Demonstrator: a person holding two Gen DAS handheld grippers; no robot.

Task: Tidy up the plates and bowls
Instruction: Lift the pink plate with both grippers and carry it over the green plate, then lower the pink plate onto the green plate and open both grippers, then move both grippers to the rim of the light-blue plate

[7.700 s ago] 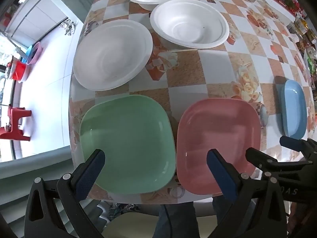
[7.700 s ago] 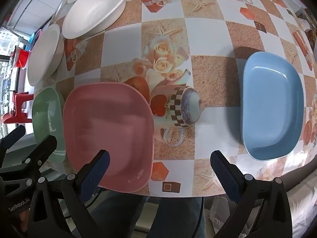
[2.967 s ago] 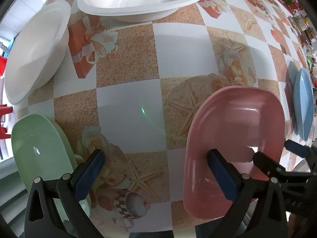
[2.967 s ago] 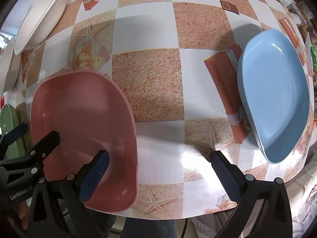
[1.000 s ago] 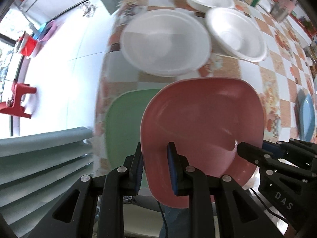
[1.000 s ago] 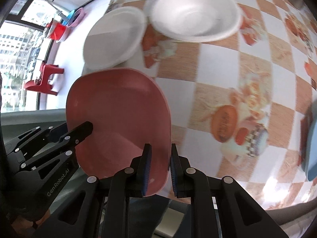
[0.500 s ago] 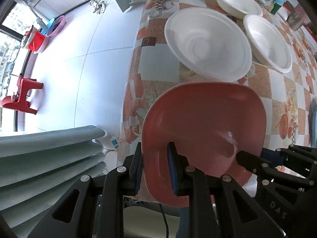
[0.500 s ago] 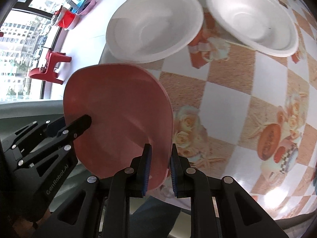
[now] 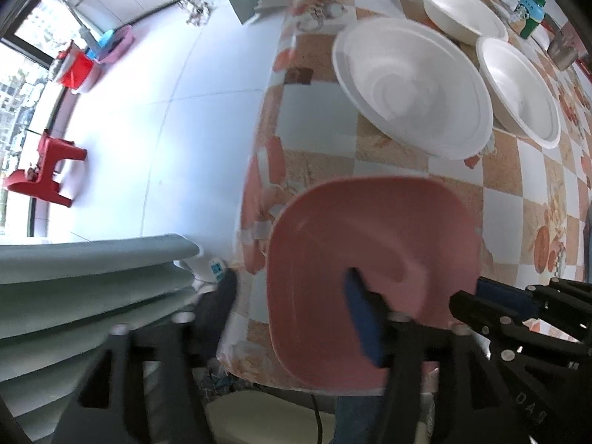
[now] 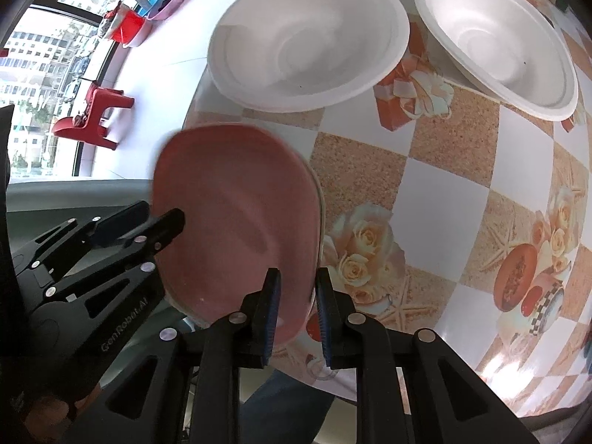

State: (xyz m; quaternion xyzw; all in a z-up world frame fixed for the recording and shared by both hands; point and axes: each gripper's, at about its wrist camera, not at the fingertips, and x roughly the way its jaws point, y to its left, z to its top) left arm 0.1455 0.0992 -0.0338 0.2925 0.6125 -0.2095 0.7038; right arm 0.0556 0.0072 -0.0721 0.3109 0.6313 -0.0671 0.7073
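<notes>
The left gripper (image 9: 292,303) is opening, its pads straddling the pink plate's (image 9: 370,259) near rim at the table (image 9: 499,162) corner. The right gripper (image 10: 295,307) is clamped tight on the same plate (image 10: 236,222) — a pale rim shows just beneath it. Beyond sit two white bowls (image 10: 307,37), side by side.

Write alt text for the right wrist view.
The right gripper pinches the near rim of a pink plate at the corner of a checkered floral table. The left gripper reaches in at the plate's left edge, its jaws opening. Two white bowls sit beyond.
</notes>
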